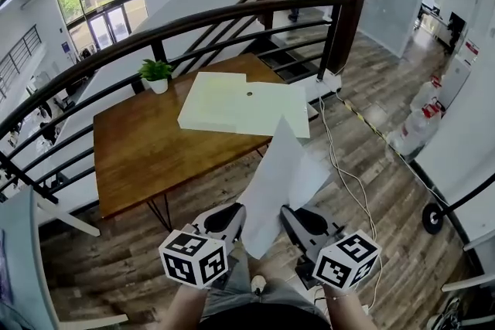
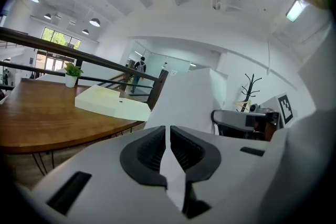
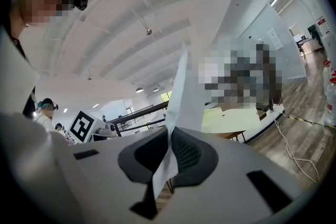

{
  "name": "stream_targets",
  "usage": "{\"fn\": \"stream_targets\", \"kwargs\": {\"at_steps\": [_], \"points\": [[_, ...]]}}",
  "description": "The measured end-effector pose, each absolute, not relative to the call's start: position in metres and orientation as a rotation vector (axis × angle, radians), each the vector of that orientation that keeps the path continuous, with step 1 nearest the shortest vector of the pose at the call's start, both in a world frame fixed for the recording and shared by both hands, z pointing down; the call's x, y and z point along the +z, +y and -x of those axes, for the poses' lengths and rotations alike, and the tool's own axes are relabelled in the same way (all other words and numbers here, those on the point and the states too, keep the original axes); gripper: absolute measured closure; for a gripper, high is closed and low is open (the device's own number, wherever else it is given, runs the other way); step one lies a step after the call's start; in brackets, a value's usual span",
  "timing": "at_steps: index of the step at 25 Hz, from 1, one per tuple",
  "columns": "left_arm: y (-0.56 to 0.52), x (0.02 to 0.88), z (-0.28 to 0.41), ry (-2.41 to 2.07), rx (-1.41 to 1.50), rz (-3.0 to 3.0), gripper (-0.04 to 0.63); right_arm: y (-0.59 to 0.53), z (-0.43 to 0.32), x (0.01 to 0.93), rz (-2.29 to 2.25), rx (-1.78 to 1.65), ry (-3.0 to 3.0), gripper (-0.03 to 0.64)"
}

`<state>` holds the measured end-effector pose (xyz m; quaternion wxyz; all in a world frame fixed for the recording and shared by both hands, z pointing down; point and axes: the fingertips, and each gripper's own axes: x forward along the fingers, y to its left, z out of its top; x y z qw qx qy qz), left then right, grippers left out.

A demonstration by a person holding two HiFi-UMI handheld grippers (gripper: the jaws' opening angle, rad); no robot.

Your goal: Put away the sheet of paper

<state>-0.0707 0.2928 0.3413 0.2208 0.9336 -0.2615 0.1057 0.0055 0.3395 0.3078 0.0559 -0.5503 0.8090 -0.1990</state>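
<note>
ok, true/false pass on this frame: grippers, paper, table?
1. The left gripper and right gripper both have their jaws shut on the sheet of paper. True.
2. A potted plant stands on the table. True.
3. The paper lies flat on the table. False: it is held up in the air, in front of the table.
4. Only the plant is on the table. False: a pale flat box lies there too.
</note>
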Motion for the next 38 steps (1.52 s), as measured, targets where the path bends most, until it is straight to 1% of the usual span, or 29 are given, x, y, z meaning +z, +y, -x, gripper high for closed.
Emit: {"fn": "stream_targets", "kwargs": {"at_steps": [9,18,29,38], "points": [[0.275,0.343,0.061,-0.750,0.274,-2.573,0.557,0.325,-0.022,0.317,1.669,-0.649,2.436,0.575],[0.221,0.349,0.041,-0.718,0.283,-2.575,0.557,0.276,-0.034,0.334,1.646,-0.701,2.427,0.575],[0.094,0.351,0.019,-0.692,0.303,-2.571,0.557,0.149,-0.068,0.331,1.699,-0.710,2.377,0.575],[-0.010,0.357,0.019,-0.656,0.338,-2.558,0.557,0.049,-0.084,0.324,1.773,-0.687,2.328,0.575]]}}
